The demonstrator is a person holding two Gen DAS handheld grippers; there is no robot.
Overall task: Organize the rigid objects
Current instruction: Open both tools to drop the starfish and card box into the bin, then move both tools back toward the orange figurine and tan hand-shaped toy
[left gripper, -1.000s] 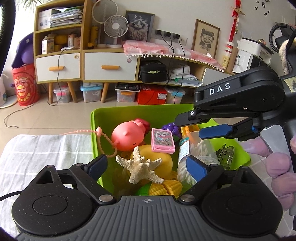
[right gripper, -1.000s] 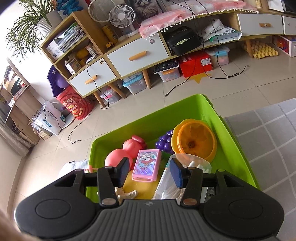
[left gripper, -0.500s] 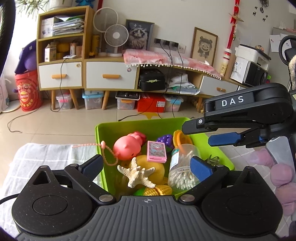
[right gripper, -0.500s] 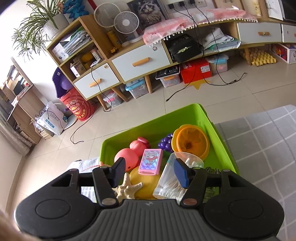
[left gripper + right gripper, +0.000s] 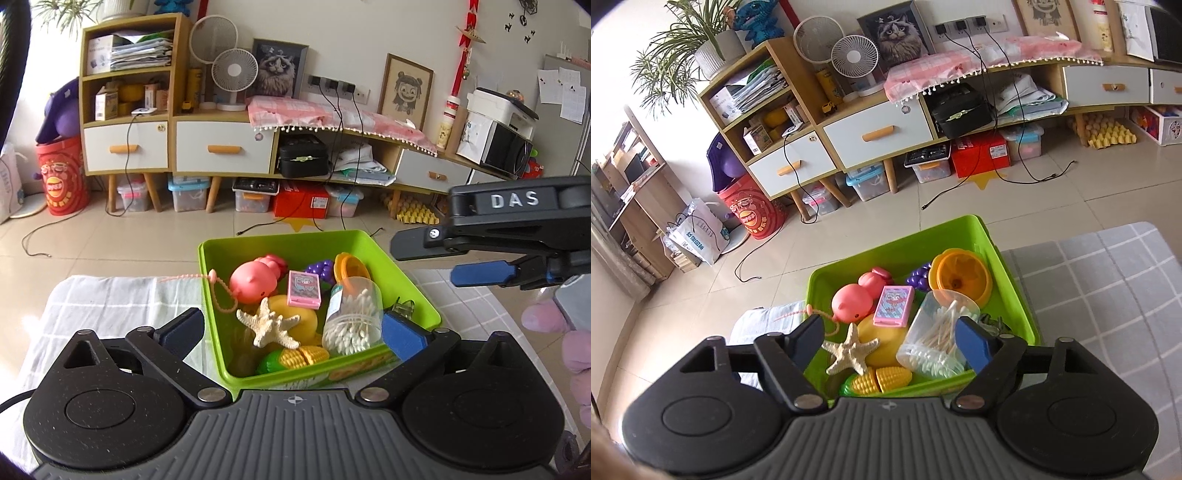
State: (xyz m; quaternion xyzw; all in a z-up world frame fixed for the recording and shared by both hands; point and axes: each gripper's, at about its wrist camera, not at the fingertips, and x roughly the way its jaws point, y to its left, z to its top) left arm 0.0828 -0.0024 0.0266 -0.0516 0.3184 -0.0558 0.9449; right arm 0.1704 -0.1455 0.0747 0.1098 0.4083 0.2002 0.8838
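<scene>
A green bin (image 5: 280, 243) filled with small objects is seen standing on a desk covered with a grey checked cloth (image 5: 1108, 295). Inside it, a pink pig toy (image 5: 255, 282), a white starfish (image 5: 267, 326), a pink card box (image 5: 304, 294), a clear jar of cotton swabs (image 5: 352, 317), purple toy grapes (image 5: 319, 268), an orange funnel-shaped cup (image 5: 962, 278) and toy corn (image 5: 881, 379) are packed together.

The left hand-held gripper (image 5: 291, 334) is held above the near edge of the bin, angled downward, with its jaws spread wide; nothing is gripped, and the starfish and the jar are seen below, between the blue pads.

The right hand-held gripper (image 5: 892, 343) is likewise poised above the near part of the bin, tilted downward. Its jaws are opening, and nothing is pressed by the pads; the starfish and the jar lie below and between them. In the left wrist view it is seen at the right, beside the bin, held by a pink-gloved hand (image 5: 554, 325).
</scene>
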